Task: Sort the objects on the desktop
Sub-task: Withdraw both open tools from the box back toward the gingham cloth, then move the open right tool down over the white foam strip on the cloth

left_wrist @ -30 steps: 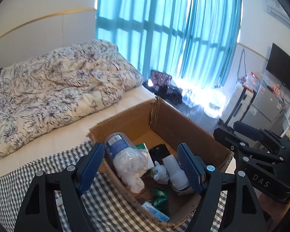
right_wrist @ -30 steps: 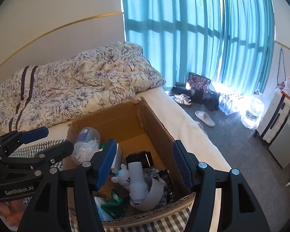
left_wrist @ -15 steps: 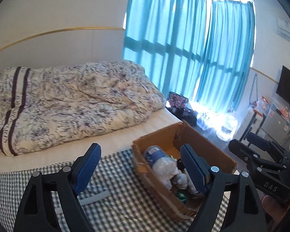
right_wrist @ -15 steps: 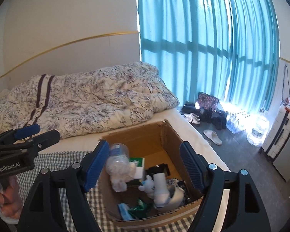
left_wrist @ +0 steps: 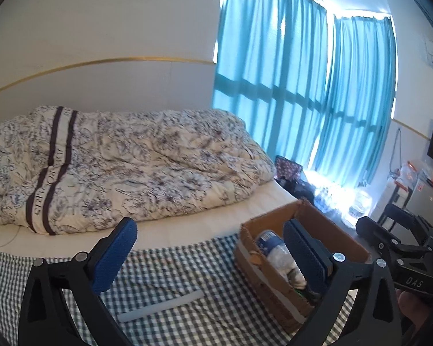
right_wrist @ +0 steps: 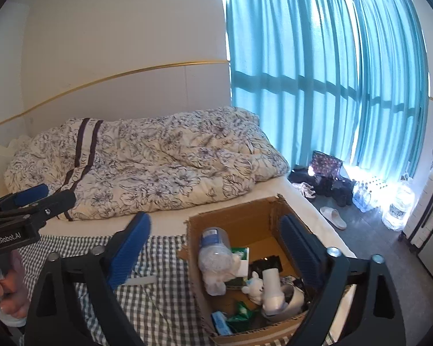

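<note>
A cardboard box (right_wrist: 239, 220) stands on the checked cloth (right_wrist: 147, 311) on the bed. It holds a clear plastic bottle with a blue label (right_wrist: 213, 248), a small white bear figure (right_wrist: 252, 284), a white cylinder (right_wrist: 270, 287), a black item and green packets. The box also shows in the left wrist view (left_wrist: 274, 291). My right gripper (right_wrist: 213, 245) is open and empty, above and behind the box. My left gripper (left_wrist: 207, 252) is open and empty, over the cloth left of the box. A grey stick (left_wrist: 161, 305) lies on the cloth.
A flowered duvet (left_wrist: 124, 161) is heaped on the bed behind the cloth. Teal curtains (right_wrist: 317, 86) cover the window. Bags, slippers and water bottles (right_wrist: 332, 196) lie on the floor to the right, by a white suitcase.
Both grippers have pulled back and up from the box; it looks smaller and farther. The left gripper has swung left, so more cloth and the grey stick show.
</note>
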Motion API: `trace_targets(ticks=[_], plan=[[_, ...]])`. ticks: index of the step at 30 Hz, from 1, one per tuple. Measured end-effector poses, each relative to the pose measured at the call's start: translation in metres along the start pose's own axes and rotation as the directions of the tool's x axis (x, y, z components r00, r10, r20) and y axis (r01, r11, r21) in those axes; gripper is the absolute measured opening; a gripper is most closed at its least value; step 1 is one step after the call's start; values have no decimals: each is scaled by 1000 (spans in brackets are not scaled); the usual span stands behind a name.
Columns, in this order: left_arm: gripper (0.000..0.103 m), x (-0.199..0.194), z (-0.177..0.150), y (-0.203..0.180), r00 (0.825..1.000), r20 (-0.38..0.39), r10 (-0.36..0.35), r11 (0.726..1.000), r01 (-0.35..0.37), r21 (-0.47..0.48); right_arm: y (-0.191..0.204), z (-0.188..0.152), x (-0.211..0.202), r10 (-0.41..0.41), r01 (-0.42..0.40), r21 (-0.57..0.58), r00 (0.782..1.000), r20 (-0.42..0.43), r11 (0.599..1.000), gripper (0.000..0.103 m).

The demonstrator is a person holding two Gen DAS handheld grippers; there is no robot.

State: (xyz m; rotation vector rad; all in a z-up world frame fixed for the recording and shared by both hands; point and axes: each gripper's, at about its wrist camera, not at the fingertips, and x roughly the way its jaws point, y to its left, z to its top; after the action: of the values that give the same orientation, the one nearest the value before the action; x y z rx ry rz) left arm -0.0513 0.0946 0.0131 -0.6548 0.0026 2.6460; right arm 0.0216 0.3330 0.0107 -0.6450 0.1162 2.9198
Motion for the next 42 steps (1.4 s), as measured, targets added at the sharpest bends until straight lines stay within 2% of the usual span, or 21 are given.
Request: trace_targets(ticks=[2,8,13,17,20,29,36,42], plan=[[103,-4,1,9,1000,6,17,1000,-17,2,7,1,-1,3,-2,-11,1000,17,1000,103],[103,-13,2,38,998,23,67,998,-66,-15,33,6,3,44,-42,-60,998,33,997,103],[103,-13,-2,68,995,12,99,993,-98,-69,59,3,9,68,-64,-123,997,28,990,103],[103,-8,-12,88,993,-13,118,989,-119,-91,76,-2,19,109,-107,-147,994,8,983,103],[103,0,-25,102,989,-46,138,986,-142,-89,83,-7,33,161,-164,-122,986,-36,979,103],[103,19,-58,148,975,-130,178,971,-196,-140,116,-35,71,194,-210,-133,973,-124,969,103],[103,43,-90,171,962,-204,184,964,-218,-155,141,-69,109,227,-260,-136,949,-219,956,103],[103,63,-112,186,949,-256,183,961,-227,-158,159,-104,147,267,-315,-105,908,-323,943,103]])
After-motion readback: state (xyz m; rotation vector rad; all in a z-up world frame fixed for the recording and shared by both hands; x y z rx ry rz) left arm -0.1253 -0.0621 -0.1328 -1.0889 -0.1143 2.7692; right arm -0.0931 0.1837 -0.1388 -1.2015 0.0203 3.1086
